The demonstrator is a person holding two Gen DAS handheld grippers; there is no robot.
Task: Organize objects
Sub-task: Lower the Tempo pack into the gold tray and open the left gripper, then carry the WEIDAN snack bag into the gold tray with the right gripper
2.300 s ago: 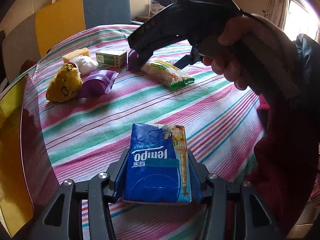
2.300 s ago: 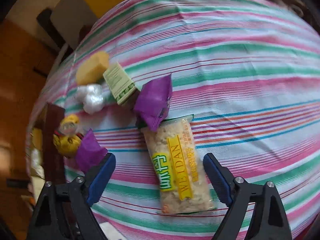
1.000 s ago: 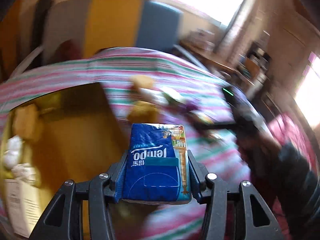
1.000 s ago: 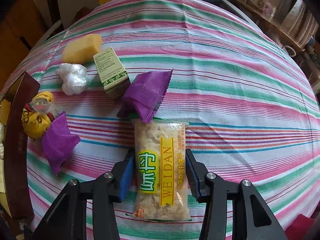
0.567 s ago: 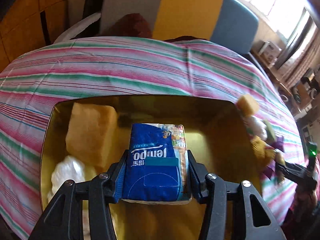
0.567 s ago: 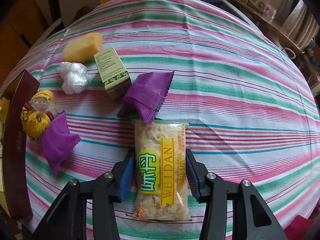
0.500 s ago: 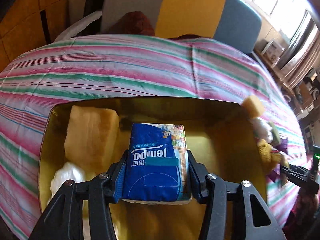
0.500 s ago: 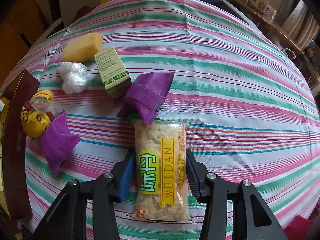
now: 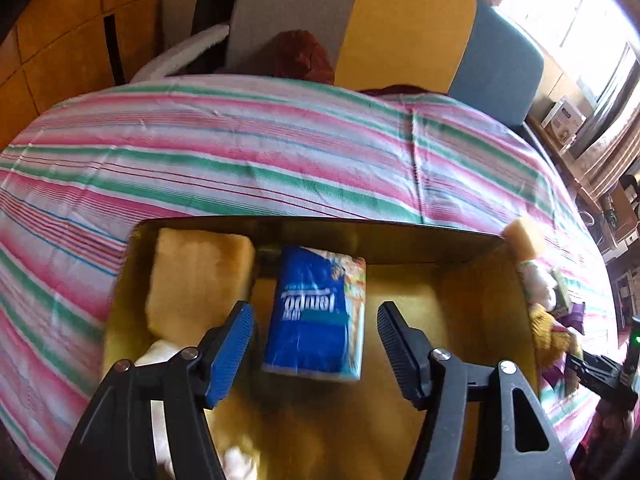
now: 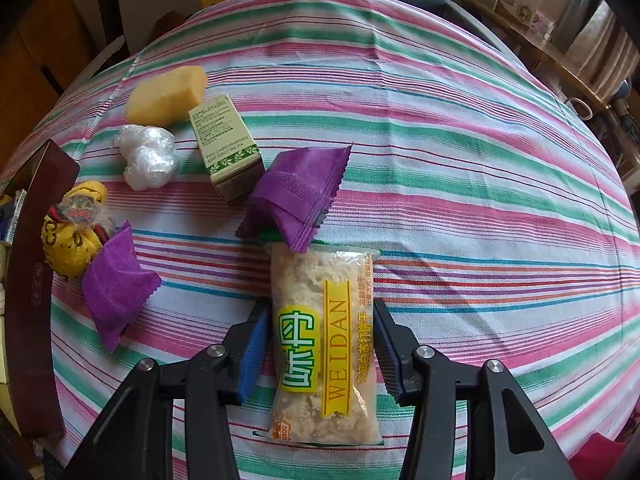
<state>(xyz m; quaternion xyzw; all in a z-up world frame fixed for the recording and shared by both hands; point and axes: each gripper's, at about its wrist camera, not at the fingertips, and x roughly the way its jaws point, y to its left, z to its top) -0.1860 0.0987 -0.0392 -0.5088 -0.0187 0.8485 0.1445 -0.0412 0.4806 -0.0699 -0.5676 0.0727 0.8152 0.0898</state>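
My left gripper (image 9: pixel 314 316) hangs over the gold-lined box (image 9: pixel 320 226), its jaws opening. The blue tissue pack (image 9: pixel 320 280) lies blurred below and between the pads, which no longer touch it. It sits inside the box beside a yellow sponge (image 9: pixel 200 276). My right gripper (image 10: pixel 320 312) points down at the striped tablecloth (image 10: pixel 460 160) and is shut on the clear cracker packet (image 10: pixel 324 344), with a blue pad against each long side. The packet's far end lies under a purple sachet (image 10: pixel 298 194).
Left of the packet lie a second purple sachet (image 10: pixel 114 284), a yellow pouch (image 10: pixel 72 232), a white plastic wad (image 10: pixel 148 156), a green-and-white carton (image 10: pixel 226 146) and a yellow sponge (image 10: pixel 166 96). The box's dark wall (image 10: pixel 32 300) stands at the table's left edge. Chairs ring the far side.
The left gripper swung from the table to above the box, then its jaws parted and the tissue pack dropped out of them. The right gripper closed on the cracker packet and has since held still.
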